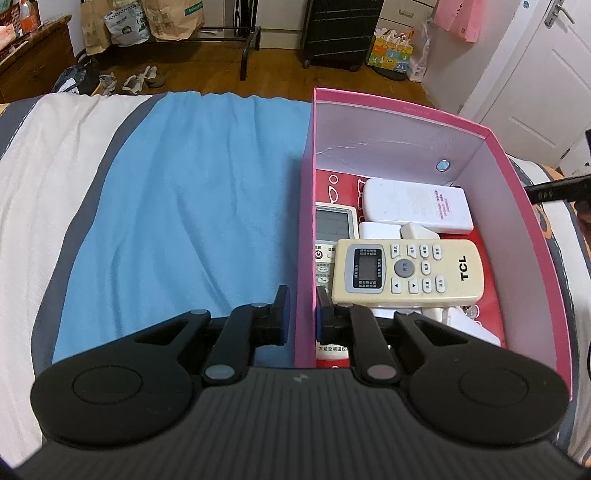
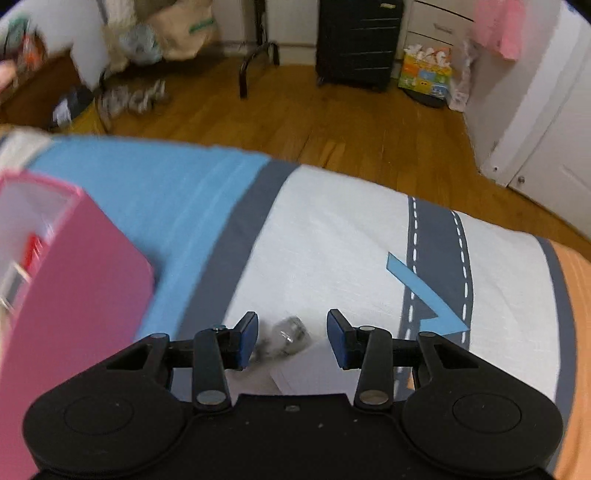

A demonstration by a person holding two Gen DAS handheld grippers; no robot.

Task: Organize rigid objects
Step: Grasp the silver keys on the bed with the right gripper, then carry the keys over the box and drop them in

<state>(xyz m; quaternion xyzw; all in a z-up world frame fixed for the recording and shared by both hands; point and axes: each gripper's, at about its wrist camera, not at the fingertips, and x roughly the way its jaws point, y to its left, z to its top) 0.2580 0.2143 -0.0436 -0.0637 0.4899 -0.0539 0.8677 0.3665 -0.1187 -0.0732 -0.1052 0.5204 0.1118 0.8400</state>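
A pink box (image 1: 524, 236) sits on the bed and holds several remotes: a cream TCL remote (image 1: 406, 271) on top, a white remote (image 1: 417, 205) behind it, a grey-screen remote (image 1: 332, 225) at the left, plus white adapters. My left gripper (image 1: 302, 314) straddles the box's left wall, one finger inside, one outside, pads close on the wall. My right gripper (image 2: 291, 341) is open over the white bedcover, right of the box (image 2: 74, 280). A small blurred clear object (image 2: 290, 334) and a white flat item (image 2: 314, 373) lie between its fingers.
The bed has a blue towel (image 1: 184, 206) left of the box and a road-print cover (image 2: 439, 266) on the right. Beyond the bed edge is wooden floor with a black suitcase (image 2: 358, 40), paper bags (image 1: 173, 18), shoes and a white door (image 1: 546, 81).
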